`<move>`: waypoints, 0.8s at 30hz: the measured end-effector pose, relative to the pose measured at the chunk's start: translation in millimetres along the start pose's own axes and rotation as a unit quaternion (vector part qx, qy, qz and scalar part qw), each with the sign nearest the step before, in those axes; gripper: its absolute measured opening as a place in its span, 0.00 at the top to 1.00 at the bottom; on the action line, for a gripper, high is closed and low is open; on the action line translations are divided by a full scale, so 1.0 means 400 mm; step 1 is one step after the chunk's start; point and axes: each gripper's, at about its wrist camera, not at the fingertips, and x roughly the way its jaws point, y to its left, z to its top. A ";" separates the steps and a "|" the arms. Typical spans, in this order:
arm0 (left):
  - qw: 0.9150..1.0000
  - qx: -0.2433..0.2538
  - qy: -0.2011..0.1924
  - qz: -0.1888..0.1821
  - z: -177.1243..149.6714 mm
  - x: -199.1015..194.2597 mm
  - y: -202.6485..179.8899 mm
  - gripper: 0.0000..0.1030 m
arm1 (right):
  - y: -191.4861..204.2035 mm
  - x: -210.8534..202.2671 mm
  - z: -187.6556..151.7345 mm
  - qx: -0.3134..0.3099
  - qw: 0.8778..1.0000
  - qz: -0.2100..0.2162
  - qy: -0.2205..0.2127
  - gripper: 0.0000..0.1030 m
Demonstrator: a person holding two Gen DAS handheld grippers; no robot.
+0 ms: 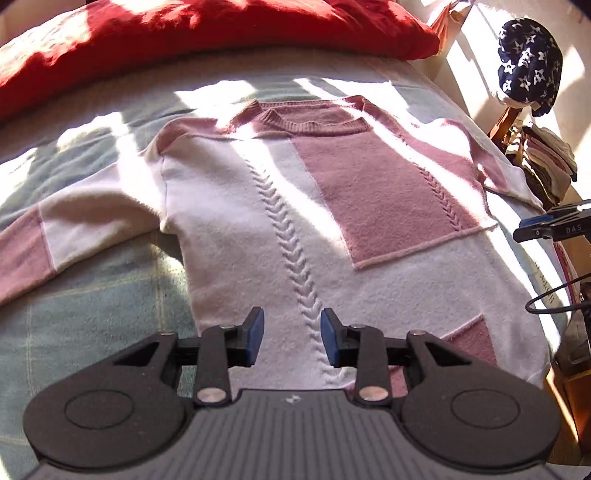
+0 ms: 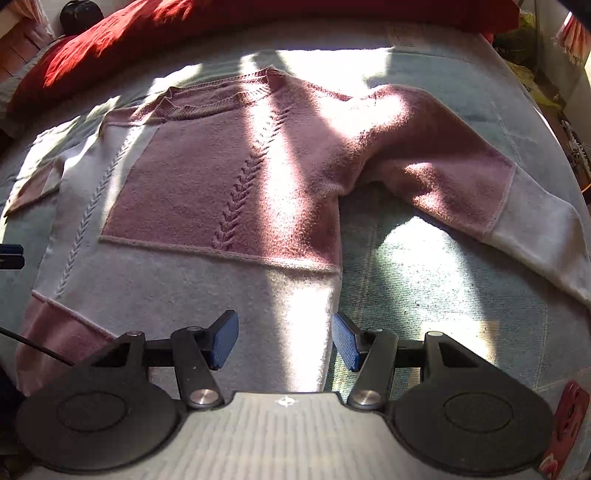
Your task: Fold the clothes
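A pink and white knit sweater (image 1: 295, 206) lies flat, front up, on a bed, neckline at the far side, both sleeves spread outward. My left gripper (image 1: 292, 338) hovers open over the lower hem near the cable stitch, with nothing between its blue pads. In the right wrist view the same sweater (image 2: 207, 192) fills the left and middle, and its right sleeve (image 2: 461, 184) stretches to the right. My right gripper (image 2: 284, 341) stands open above the sweater's lower right edge, empty. The right gripper's tip (image 1: 550, 223) shows at the right edge of the left wrist view.
The bed has a pale green checked cover (image 1: 92, 314). A red blanket (image 1: 184, 33) is bunched along the far side. A navy star-patterned cloth (image 1: 528, 62) hangs at the right above stacked folded clothes (image 1: 550, 162). A black cable (image 1: 554, 295) loops off the bed's right side.
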 end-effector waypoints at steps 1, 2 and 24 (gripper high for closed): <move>1.000 0.009 -0.012 0.002 0.023 0.028 -0.006 0.66 | -0.017 0.018 0.026 0.015 1.000 0.002 -0.012 0.41; 1.000 0.009 -0.017 0.002 0.040 0.052 -0.005 0.66 | -0.047 0.025 0.044 0.043 0.999 0.009 -0.023 0.41; 0.999 -0.036 0.011 0.017 0.083 0.171 -0.016 0.58 | -0.371 0.083 0.073 0.360 0.917 -0.032 -0.171 0.89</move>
